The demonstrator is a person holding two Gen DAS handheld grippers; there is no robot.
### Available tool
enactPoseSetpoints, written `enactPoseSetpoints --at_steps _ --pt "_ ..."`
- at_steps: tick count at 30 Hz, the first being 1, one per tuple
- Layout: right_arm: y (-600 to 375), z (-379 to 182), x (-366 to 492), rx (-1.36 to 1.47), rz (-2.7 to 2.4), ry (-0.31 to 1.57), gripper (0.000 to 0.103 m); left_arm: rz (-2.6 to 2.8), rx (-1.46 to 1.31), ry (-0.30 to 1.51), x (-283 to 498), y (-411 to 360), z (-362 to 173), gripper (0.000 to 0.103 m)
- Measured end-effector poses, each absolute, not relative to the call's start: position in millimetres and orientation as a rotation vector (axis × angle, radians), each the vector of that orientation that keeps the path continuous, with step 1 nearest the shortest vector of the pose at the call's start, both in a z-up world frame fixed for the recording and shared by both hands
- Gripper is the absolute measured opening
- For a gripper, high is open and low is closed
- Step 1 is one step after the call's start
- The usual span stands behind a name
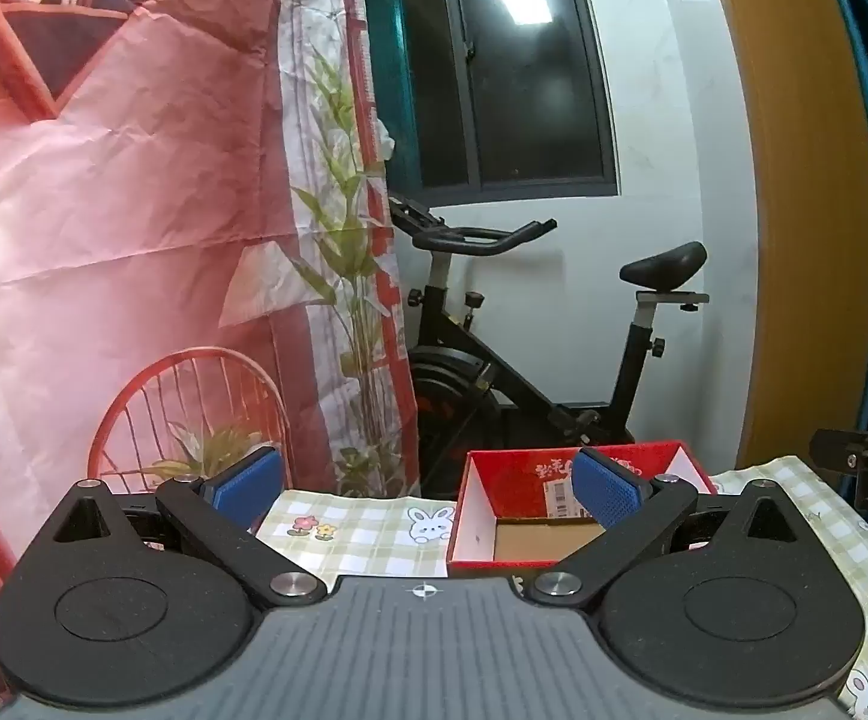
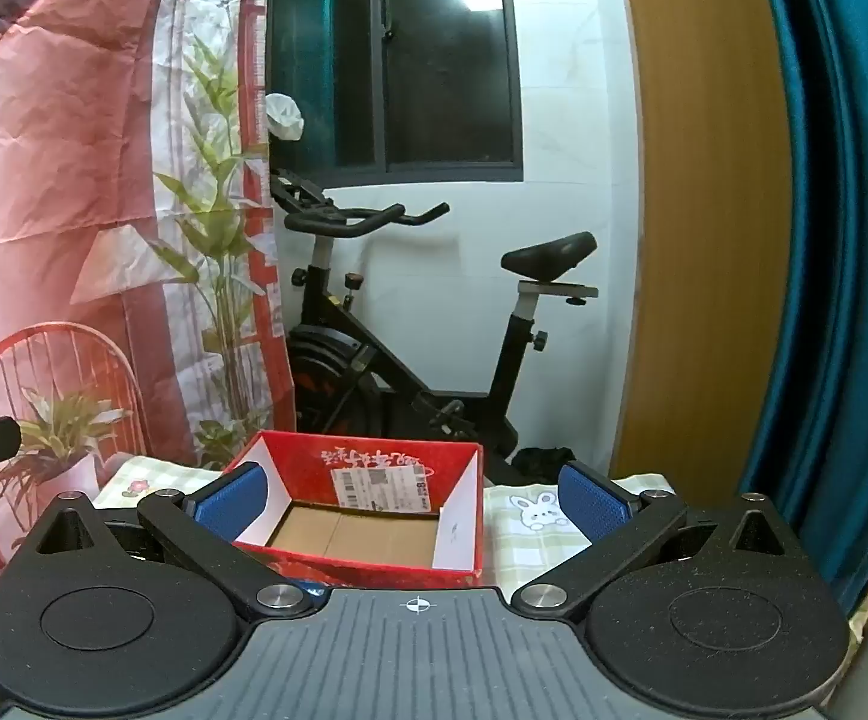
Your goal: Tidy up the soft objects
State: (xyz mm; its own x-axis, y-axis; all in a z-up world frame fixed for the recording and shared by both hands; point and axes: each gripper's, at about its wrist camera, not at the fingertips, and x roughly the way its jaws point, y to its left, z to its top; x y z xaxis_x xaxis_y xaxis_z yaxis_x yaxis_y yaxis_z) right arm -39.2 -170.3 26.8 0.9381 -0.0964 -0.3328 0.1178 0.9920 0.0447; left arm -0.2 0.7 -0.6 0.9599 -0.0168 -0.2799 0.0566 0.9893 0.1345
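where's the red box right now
The red box sits open on the checked tablecloth, straight ahead in the right wrist view, with the exercise bike behind it.

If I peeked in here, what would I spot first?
Probably the bright red box, open and empty, on the checked bunny tablecloth right ahead. Behind it a black exercise bike stands under the dark window, with a big pink printed backdrop hanging on the left.

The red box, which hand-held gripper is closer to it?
Right. The right hand-held gripper faces the red box head-on, open, nothing held. The left hand-held gripper sits off to its left, open too.
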Motion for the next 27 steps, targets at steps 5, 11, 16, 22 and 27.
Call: enactPoseSetpoints --at_steps 5,11,16,22,27 --pt "-170.0 26.0 -39.0 0.060 -0.112 0.340 0.103 -0.070 0.137 0.282 -2.7 5.0 -1.2 0.103" --pt "-172.8 27.3 -41.4 0.058 -0.119 0.334 0.103 -0.039 0.136 0.265 0.3 4.0 1.1 0.103" --pt "-169.9 27.0 -42.2 0.054 -0.118 0.321 0.103 -0.043 0.130 0.255 -1.6 0.1 0.2 0.103" --pt "-172.5 27.5 -46.2 0.050 -0.119 0.312 0.103 -0.050 0.126 0.252 -2.6 -1.0 -0.9 0.103" --pt "-171.6 27.1 -46.4 0.047 -0.119 0.312 0.103 -0.054 0.121 0.255 -2.6 -0.2 -0.4 0.103"
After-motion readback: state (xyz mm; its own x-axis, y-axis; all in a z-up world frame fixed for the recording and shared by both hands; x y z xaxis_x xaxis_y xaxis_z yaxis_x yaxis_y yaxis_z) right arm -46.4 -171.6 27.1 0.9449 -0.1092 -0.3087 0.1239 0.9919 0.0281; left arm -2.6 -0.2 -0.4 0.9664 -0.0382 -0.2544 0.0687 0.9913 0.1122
